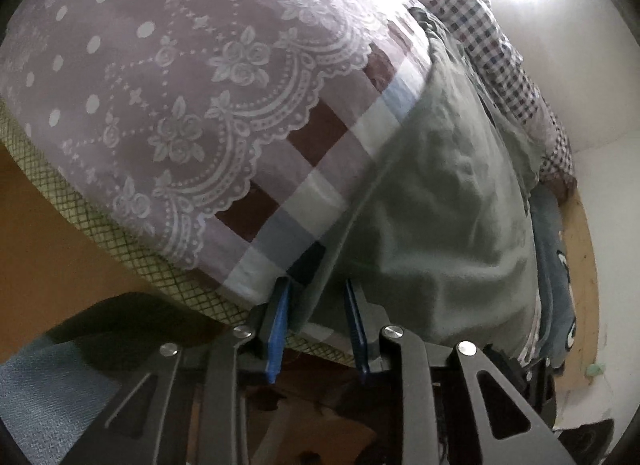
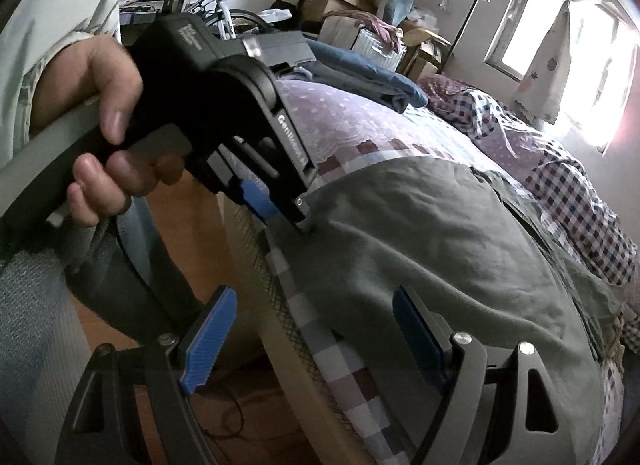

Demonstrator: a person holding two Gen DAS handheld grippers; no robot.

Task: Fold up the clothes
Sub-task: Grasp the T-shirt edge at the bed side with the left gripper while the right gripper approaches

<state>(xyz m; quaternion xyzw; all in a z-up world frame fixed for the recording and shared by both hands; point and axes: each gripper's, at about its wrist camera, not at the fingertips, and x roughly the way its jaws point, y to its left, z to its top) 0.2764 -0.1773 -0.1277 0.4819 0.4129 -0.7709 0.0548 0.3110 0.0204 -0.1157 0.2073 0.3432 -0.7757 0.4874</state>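
Left wrist view: grey garment (image 1: pixel 432 225) edge between parted left tongs (image 1: pixel 318 305); right tongs (image 2: pixel 316 329) spread wide.

L gripper (image 1: pixel 318 305): jaws apart w/ a moderate gap, blue pads (image 1: pixel 278 329) facing each other, pointing fwd over the near edge of the bed. In the R wrist view it shows from the side, fingertips down at that edge, handle gripped by the person's left hand (image 2: pixel 100 121): thumb on top, fingers curled under, pale sleeve (image 2: pixel 52 33) above the wrist. R gripper (image 2: pixel 316 329): jaws spread wide, blue pads (image 2: pixel 210 339) well apart, straddling the near edge of the bed.
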